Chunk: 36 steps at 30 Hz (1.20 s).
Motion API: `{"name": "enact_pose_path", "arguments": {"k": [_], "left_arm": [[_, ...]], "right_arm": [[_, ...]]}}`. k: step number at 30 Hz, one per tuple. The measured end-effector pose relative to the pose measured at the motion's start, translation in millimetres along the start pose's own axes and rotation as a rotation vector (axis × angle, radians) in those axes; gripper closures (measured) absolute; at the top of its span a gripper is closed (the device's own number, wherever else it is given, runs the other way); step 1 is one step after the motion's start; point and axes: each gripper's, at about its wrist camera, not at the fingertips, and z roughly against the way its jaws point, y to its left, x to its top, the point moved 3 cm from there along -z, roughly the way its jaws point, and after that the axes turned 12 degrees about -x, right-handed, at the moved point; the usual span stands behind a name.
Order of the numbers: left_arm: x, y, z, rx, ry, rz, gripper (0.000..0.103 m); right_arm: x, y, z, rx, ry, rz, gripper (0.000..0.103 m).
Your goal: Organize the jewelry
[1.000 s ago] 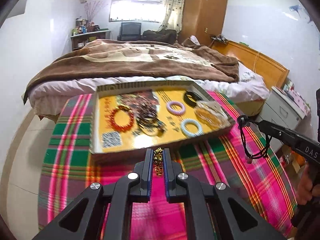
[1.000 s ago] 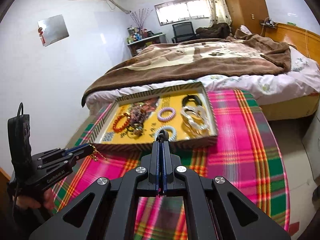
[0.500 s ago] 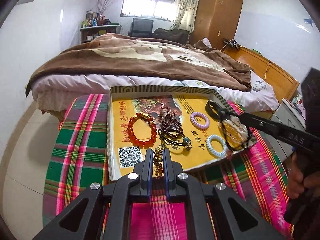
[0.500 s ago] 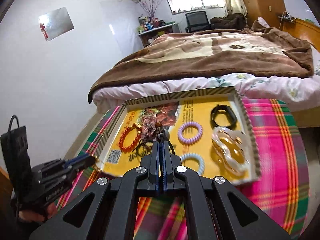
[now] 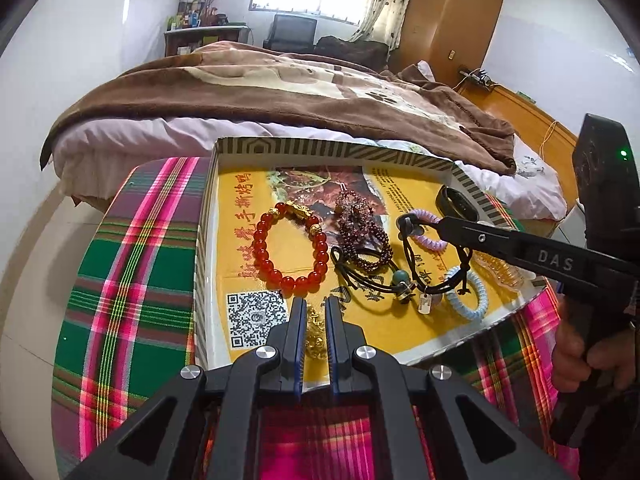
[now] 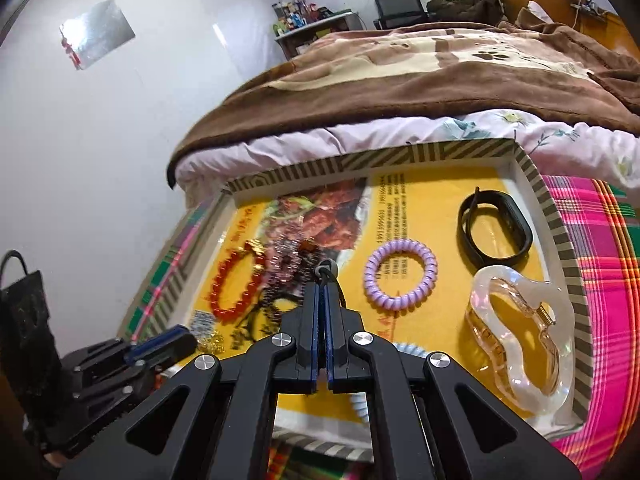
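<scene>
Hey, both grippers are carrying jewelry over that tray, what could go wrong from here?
1. The black cord necklace hanging from the right gripper dangles onto the dark cord bracelet and blue hair tie; it may tangle or drag them.
2. The gold chain in the left gripper sits near the tray's front edge and could land outside.

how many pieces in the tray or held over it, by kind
bead bracelets: 2, red bead bracelet, dark garnet strand
coil hair ties: 2, purple, blue
cord necklaces: 2, one lying, one held
black band: 1
clear hair claw: 1
gold chain: 1
total: 9
</scene>
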Motion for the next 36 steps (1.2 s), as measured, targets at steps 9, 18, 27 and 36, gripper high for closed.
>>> {"name": "enact_pose_path", "arguments": {"k": [9,18,27,36], "left_arm": [[-4,3,-10,0.018,0.032,0.014,0.092],[-3,-1,-1,0.041,0.010,0.019,0.046],[-6,-11,18,0.084,-0.009,-0.001,0.033],[-17,-26,51,0.117,-0.058,-0.003,0.021]], "right_arm": [[0,-2,-5,-0.089,0.000,0.048,0.100],[-2,6,4,-0.104,-0.031,0.076,0.084],[-7,8,29,-0.115,-0.082,0.076,0.058],[-28,7,68,-0.194,-0.138,0.070,0.058]]}}
